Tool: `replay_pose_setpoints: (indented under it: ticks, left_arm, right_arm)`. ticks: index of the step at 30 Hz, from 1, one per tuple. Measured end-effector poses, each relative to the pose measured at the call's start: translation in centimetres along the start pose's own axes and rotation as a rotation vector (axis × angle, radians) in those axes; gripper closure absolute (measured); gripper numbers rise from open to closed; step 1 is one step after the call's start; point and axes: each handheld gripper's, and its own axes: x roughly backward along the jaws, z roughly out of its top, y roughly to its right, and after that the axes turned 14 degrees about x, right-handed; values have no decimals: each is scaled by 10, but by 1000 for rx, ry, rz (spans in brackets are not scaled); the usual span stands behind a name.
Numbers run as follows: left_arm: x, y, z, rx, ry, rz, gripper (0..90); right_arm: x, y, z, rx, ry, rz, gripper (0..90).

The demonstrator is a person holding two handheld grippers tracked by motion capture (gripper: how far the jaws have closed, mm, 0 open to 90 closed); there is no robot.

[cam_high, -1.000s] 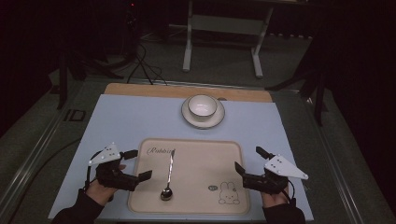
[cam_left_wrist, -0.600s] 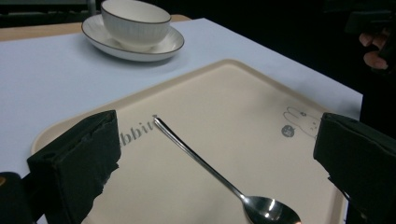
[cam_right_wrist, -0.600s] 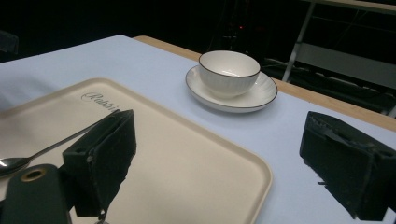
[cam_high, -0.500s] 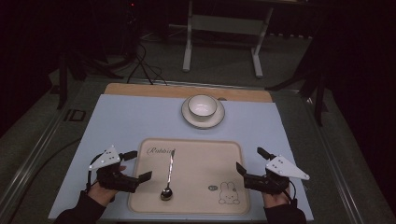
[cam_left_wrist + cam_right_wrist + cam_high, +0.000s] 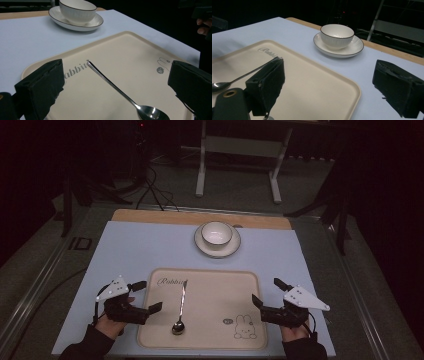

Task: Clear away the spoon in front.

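A steel spoon (image 5: 180, 309) lies on a beige tray (image 5: 220, 295) printed with a rabbit, bowl end toward me. In the left gripper view the spoon (image 5: 120, 91) runs between the wide-apart jaws. My left gripper (image 5: 146, 296) sits open at the tray's left edge. My right gripper (image 5: 266, 293) is open at the tray's right edge, nothing between its jaws. A white bowl (image 5: 216, 234) rests on a saucer (image 5: 202, 247) beyond the tray; the bowl (image 5: 337, 35) is also ahead in the right gripper view.
A pale blue mat (image 5: 130, 250) covers the wooden table (image 5: 150, 215). Behind the table stand a metal frame (image 5: 237, 150) and loose cables (image 5: 150, 185) on the dark floor.
Both grippers have shifted very slightly; the spoon, tray and bowl have not moved.
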Motion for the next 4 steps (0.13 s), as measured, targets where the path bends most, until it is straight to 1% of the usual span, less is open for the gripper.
replay_pose_setpoints:
  ticks: [4]
  left_arm:
    - [0, 1, 0, -2, 2, -1, 10]
  right_arm:
    - [0, 0, 0, -1, 1, 1, 107]
